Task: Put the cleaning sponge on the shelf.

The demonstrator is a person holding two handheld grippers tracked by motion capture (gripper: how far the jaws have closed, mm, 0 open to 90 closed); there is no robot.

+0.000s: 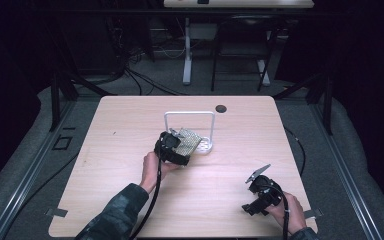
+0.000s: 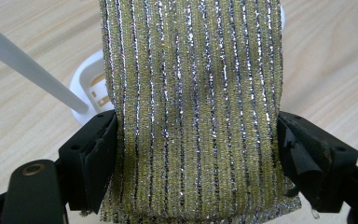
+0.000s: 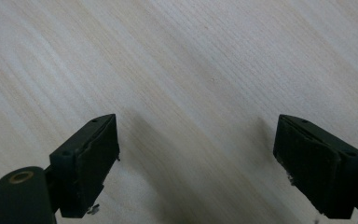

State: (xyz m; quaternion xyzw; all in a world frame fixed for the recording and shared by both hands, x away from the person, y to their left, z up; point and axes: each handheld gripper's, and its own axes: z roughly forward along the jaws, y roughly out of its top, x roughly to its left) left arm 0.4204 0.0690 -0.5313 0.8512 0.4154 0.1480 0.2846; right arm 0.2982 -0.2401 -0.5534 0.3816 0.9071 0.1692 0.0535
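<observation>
- The left tongs (image 1: 184,144) are clenched on a glittery gold-and-silver striped cloth (image 2: 191,107), one pad on each side edge; the cloth sits near the middle of the surface (image 1: 130,200), just above the white rack (image 1: 189,114).
- In the left gripper view the cloth's far end lies over the rack's round base (image 2: 86,84), with the white bar (image 2: 28,67) slanting past on the left, apart from the cloth.
- The step in hand looks like hanging the cloth on the rack. To do it well, keep the squeeze firm, since the knit is springy and may slip.
- Lift the free end clear of the base before going over the bar, so it does not snag or tip the light rack.
- Drape it evenly and let go only once weight hangs on both sides.
- The right tongs (image 3: 196,163) are released, nothing between them, near the surface's right front corner; they could steady the rack's base.
</observation>
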